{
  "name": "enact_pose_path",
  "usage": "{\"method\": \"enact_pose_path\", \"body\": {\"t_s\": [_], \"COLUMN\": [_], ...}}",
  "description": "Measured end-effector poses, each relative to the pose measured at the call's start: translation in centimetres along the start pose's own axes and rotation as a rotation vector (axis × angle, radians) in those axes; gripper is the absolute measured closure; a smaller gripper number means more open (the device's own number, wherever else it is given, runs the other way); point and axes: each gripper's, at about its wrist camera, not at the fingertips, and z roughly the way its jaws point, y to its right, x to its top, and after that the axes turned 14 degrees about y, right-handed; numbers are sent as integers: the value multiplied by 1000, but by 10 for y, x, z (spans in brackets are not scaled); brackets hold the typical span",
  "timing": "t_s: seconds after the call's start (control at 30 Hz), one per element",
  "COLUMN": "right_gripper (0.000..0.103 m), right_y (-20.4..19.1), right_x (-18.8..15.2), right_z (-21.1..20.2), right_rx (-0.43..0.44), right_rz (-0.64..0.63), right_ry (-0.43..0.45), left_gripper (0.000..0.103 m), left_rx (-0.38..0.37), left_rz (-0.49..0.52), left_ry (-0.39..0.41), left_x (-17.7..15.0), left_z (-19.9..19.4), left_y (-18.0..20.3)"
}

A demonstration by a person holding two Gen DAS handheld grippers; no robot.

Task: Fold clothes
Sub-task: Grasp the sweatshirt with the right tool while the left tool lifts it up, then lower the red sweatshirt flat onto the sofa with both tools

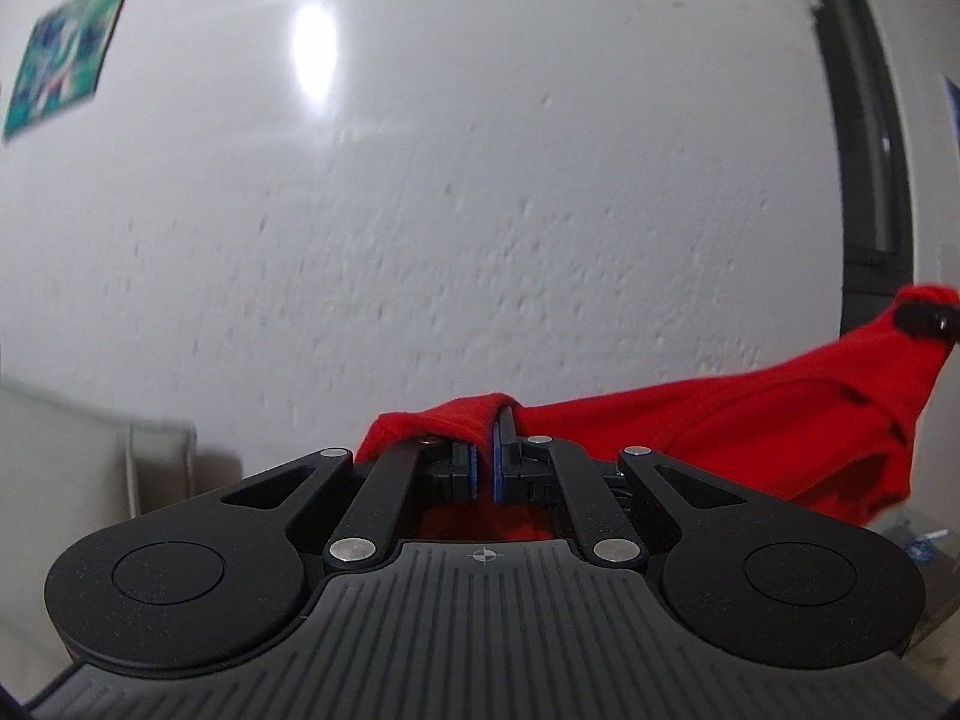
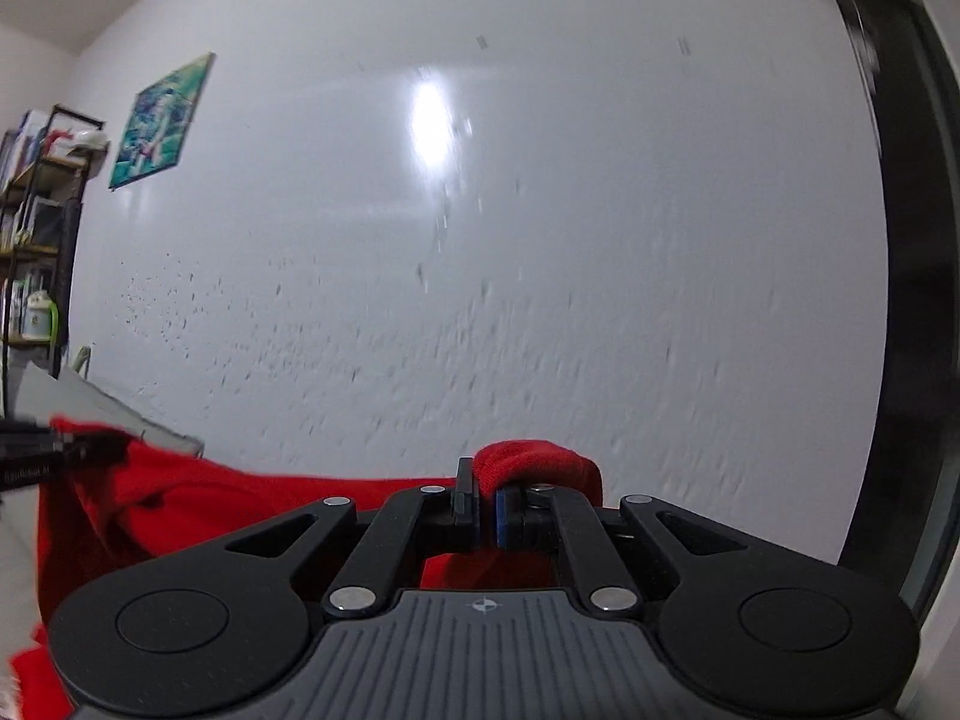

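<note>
From the left wrist camera, the left hand-held gripper (image 1: 485, 468) points level at a white textured wall (image 1: 480, 210) with its jaws pressed together on a folded edge of the bright red knit garment (image 1: 750, 432), which stretches in the air to the right, up to the tip of the right hand-held gripper (image 1: 921, 317), with a blurred teal picture (image 1: 66, 54) on the wall at upper left. From the right wrist camera, the right hand-held gripper (image 2: 487, 510) likewise pinches a bunched red edge (image 2: 540, 462), and the garment runs left to the other gripper (image 2: 72, 450), before a cluttered metal shelf (image 2: 36, 228) at the far left.
</note>
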Motion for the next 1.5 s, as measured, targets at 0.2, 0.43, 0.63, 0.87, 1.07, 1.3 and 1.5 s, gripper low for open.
{"method": "enact_pose_path", "body": {"t_s": [0.2, 0.43, 0.63, 0.87, 1.07, 1.3, 1.5], "right_gripper": [97, 97, 97, 97, 97, 73, 56], "right_y": [-4, -34, -65, -61, -47, -59, -69], "right_x": [-97, -340, -405, -397, -394, -414, -408], "right_z": [-25, -74, -115, -131, -176, -180, -191], "right_rx": [22, -66, -118, -145, -142, -148, -125], "right_rz": [59, 408, 451, 460, 458, 374, 308], "right_ry": [-238, -841, -1034, -1021, -1022, -1097, -1103], "left_gripper": [98, 98, 98, 98, 98, 80, 59], "left_rx": [-76, 27, 114, 65, 37, 85, 91], "left_rz": [-5, -106, -174, -119, -115, -51, -64], "left_ry": [-307, -854, -1052, -1011, -997, -1136, -1124], "left_x": [-128, -360, -447, -434, -383, -407, -393], "left_z": [3, -22, -53, -74, -120, -144, -165], "left_y": [8, 20, 17, 25, 44, 59, 54]}}
